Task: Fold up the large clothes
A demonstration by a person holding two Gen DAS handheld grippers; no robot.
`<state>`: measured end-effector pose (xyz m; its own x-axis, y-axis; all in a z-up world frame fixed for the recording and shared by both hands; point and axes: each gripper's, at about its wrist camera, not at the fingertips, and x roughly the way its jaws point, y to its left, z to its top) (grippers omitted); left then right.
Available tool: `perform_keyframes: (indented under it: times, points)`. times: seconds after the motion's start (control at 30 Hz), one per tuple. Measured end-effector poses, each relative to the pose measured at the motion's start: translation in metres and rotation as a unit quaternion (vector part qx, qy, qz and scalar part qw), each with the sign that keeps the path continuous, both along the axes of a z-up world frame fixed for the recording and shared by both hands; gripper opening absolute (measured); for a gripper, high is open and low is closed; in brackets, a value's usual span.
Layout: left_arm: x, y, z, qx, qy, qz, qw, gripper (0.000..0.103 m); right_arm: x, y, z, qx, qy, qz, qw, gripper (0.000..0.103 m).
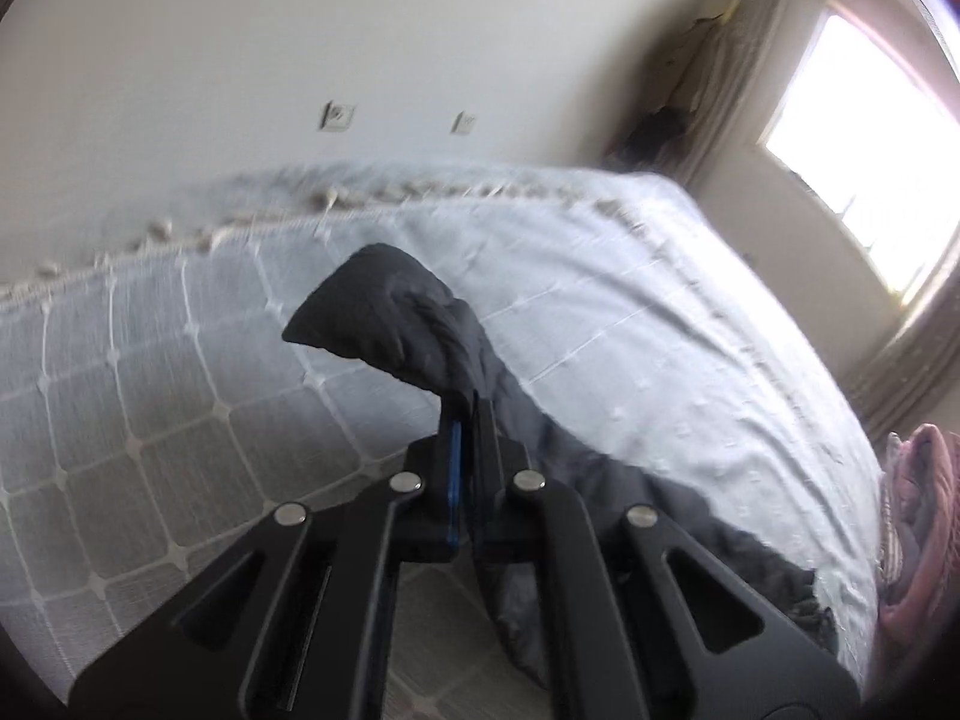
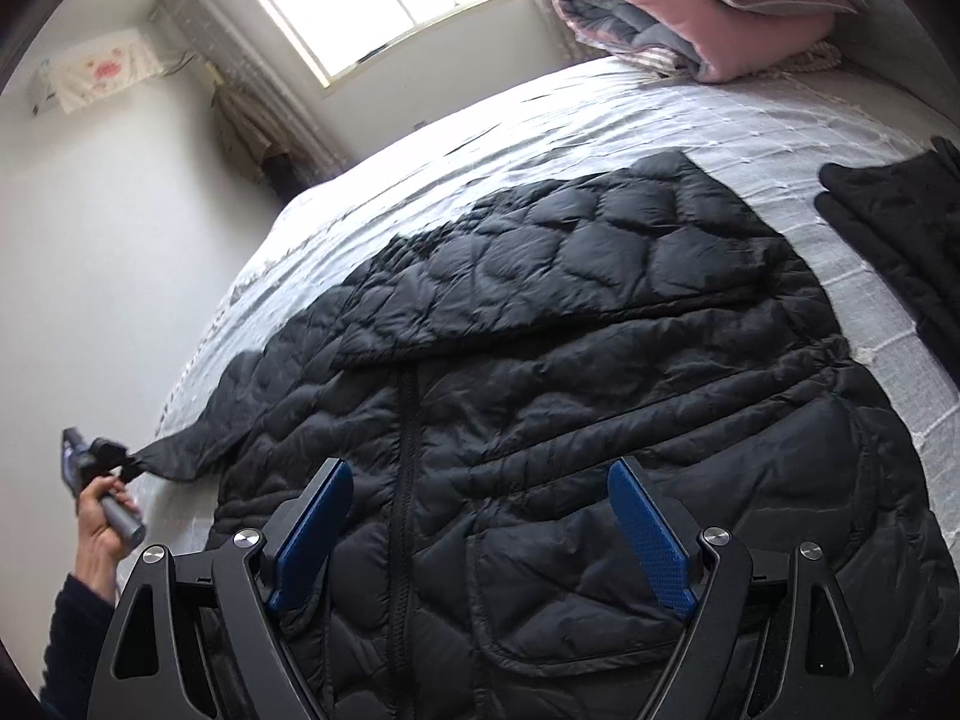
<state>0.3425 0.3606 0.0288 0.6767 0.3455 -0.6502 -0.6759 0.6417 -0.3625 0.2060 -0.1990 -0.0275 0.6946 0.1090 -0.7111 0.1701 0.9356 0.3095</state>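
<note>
Left claw (image 1: 467, 405) clamped on the black jacket's (image 2: 540, 360) corner; right claw (image 2: 480, 498) apart above it.

The black quilted jacket (image 2: 570, 390) covers most of the near bed (image 2: 660, 120), so bare bedspread lies only beyond it toward the window and along the right side. A folded pink quilt (image 2: 690, 18) blocks the far corner, and a dark garment (image 2: 900, 228) occupies the right edge. A wall bounds the bed's left side.
</note>
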Motion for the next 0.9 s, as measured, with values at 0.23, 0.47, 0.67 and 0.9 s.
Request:
perform_keyframes:
  times: [0.23,0.47,0.67,0.9]
  points:
    - [0.006,-0.077,0.067,0.042,-0.07,-0.092,0.9924,0.004,-0.005,-0.032,0.006,0.036,-0.001,-0.035,0.999,0.088]
    - [0.012,-0.208,0.098,0.083,-0.127,-0.221,0.9635,0.004,-0.012,-0.067,0.007,0.082,0.007,-0.081,0.993,0.088]
    - [0.03,-0.308,0.072,0.029,-0.127,-0.326,0.9365,0.004,-0.019,-0.094,0.009,0.095,0.015,-0.11,0.989,0.088]
    - [0.071,-0.398,-0.016,0.014,-0.029,-0.424,0.9049,0.006,-0.023,-0.114,0.006,0.125,0.019,-0.122,0.984,0.088]
